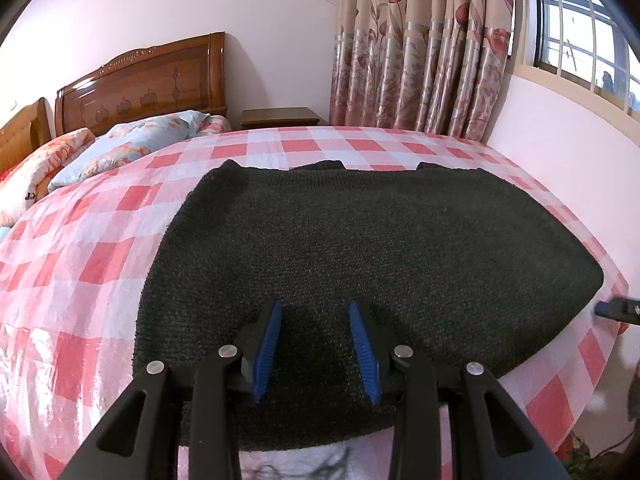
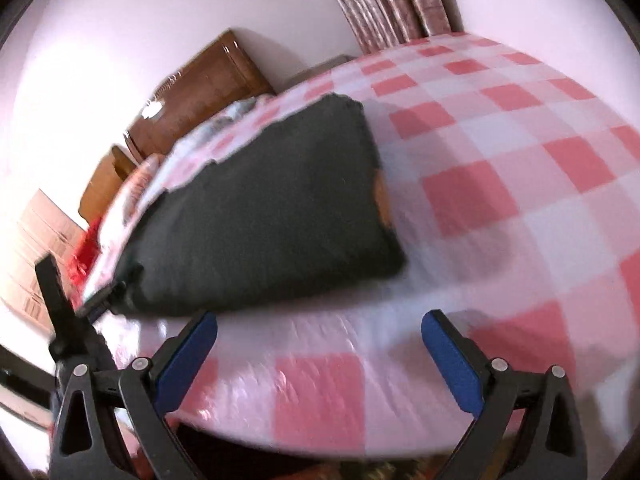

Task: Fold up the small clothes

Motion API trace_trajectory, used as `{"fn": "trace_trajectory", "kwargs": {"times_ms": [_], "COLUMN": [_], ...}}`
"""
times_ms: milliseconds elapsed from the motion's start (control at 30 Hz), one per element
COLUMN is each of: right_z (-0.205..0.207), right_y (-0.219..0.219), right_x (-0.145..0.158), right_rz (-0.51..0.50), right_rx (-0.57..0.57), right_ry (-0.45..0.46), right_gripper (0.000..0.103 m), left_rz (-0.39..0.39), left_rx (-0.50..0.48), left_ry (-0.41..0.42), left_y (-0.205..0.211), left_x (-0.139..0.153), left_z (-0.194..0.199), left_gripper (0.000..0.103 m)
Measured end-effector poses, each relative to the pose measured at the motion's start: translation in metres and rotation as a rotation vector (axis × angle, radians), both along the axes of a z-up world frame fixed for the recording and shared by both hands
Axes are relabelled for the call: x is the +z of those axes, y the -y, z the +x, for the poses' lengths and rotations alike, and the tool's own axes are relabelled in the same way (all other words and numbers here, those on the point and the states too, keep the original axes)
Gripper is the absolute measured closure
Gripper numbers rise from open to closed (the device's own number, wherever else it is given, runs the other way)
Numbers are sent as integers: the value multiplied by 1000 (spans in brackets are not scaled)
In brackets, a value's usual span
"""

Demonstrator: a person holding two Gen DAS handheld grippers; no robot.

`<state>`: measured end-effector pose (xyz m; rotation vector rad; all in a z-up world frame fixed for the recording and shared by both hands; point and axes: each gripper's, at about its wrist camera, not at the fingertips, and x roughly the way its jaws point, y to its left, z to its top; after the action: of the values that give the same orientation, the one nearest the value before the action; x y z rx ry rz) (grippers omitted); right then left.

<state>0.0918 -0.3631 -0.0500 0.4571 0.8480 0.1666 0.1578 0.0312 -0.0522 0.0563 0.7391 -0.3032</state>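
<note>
A dark grey knitted garment [image 1: 360,248] lies flat on the pink-and-white checked cover [image 1: 80,264] of a bed. My left gripper [image 1: 315,308] hovers over the garment's near edge, its blue pads a little apart, with nothing pinched between them. In the right wrist view, which is blurred, the garment [image 2: 260,208] lies to the left, with a small orange patch [image 2: 382,200] at its right edge. My right gripper [image 2: 320,316] stands wide open over the bare checked cover [image 2: 500,160], beside the garment's near right corner. Its tip [image 1: 616,310] shows at the left wrist view's right edge.
A wooden headboard [image 1: 140,84] and pillows [image 1: 132,144] are at the far left. A nightstand [image 1: 280,118], flowered curtains [image 1: 420,48] and a window [image 1: 580,28] stand behind the bed. The bed's near edge runs just under both grippers.
</note>
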Motion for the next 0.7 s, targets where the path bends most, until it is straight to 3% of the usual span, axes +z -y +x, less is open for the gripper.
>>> {"fn": "trace_trajectory", "kwargs": {"times_ms": [133, 267, 533, 700], "right_z": [25, 46, 34, 50], "right_y": [0, 9, 2, -11], "right_x": [-6, -14, -20, -16], "right_rz": [89, 278, 397, 337], "right_rx": [-45, -122, -174, -172], "right_ry": [40, 48, -36, 7], "right_gripper": [0, 0, 0, 0], "left_rz": [-23, -16, -25, -29], "left_rx": [-4, -2, -2, -2], "left_ry": [-7, -4, -4, -4], "left_y": [-3, -1, -1, -1], "left_x": [-1, -1, -1, -1], "left_z": [2, 2, 1, 1], "left_gripper": [66, 66, 66, 66]}}
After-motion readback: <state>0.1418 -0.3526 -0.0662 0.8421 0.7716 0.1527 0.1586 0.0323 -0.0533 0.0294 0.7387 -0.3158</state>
